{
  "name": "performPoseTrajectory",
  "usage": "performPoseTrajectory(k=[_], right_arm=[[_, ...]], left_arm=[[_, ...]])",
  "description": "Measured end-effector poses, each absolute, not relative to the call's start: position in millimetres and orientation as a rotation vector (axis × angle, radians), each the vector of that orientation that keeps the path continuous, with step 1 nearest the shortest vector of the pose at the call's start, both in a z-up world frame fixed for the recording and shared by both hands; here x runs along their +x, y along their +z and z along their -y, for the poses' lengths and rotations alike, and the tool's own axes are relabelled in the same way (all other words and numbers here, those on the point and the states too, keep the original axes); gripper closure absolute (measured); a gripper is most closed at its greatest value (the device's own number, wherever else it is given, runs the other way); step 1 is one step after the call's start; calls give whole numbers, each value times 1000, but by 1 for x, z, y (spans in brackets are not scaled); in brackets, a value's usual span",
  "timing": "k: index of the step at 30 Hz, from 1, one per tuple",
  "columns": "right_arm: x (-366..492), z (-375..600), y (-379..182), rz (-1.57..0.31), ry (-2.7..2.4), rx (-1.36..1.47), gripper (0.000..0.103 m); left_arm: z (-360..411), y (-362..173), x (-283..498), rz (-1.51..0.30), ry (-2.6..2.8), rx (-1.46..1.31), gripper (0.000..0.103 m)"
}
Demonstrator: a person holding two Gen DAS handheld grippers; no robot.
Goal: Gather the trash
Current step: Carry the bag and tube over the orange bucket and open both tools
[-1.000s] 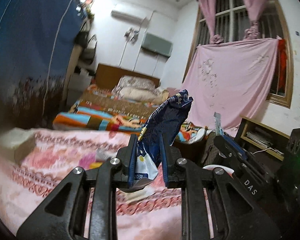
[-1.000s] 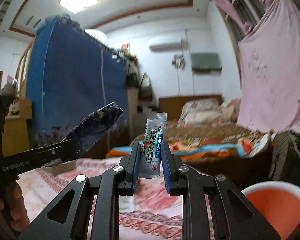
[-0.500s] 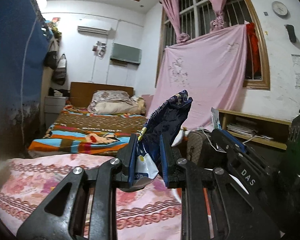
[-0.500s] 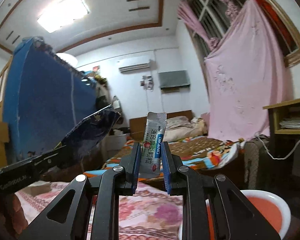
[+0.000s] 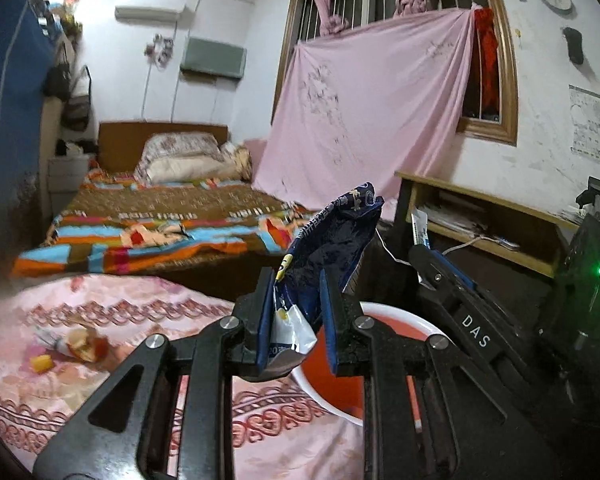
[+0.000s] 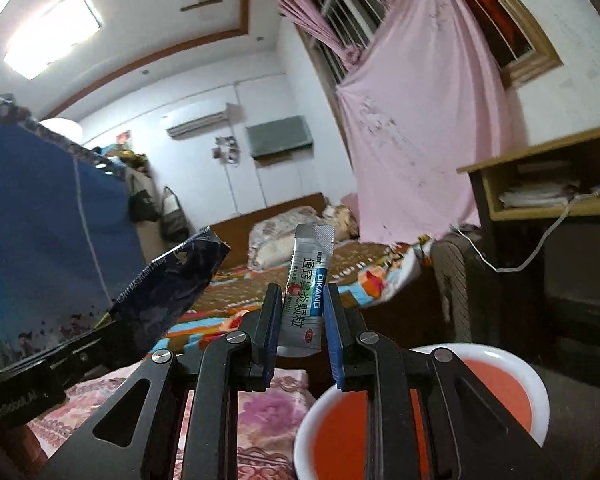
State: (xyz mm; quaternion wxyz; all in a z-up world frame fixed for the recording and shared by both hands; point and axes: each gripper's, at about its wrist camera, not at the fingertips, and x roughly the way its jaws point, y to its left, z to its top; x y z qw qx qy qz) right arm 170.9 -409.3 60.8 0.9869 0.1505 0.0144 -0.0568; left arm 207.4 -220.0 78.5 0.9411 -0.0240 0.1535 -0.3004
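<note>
My left gripper (image 5: 296, 292) is shut on a crumpled dark blue snack wrapper (image 5: 332, 240) that sticks up between its fingers. My right gripper (image 6: 300, 304) is shut on a white medicine sachet (image 6: 310, 272) standing upright in its pads. A red basin with a white rim (image 6: 540, 388) sits low and just ahead of both grippers; in the left wrist view its rim (image 5: 324, 402) shows under the left fingers. The right gripper (image 5: 424, 258) with the sachet (image 5: 419, 228) is to the right of the wrapper. The left gripper (image 6: 112, 328) and wrapper (image 6: 168, 292) lie at the left.
A pink patterned cloth (image 5: 100, 392) covers the near surface, with an apple core (image 5: 84, 346) and a yellow scrap (image 5: 40, 363) on it. Beyond it is a bed (image 5: 160, 220). A wooden shelf unit (image 5: 480, 216) stands on the right and a blue fabric wardrobe (image 6: 40, 220) on the left.
Both views have swung to the right across the room. The red basin has come into view beneath the grippers. Each gripper has kept its grip on its piece of trash.
</note>
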Motion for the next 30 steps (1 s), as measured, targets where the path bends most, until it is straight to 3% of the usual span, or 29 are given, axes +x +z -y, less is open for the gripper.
performPoseTrajectory(k=[16,22,30], right_arm=[[174,434,44,-135,-201,403,82],[176,440,41,-153,-223,424,71],[177,439,39,-159,-226,418,67]], left_arm=[[261,54,247,-645,-721,-193,95],[268,51,250,-663,-740,-200,77],[255,53,249,-627,-698,-211,72]])
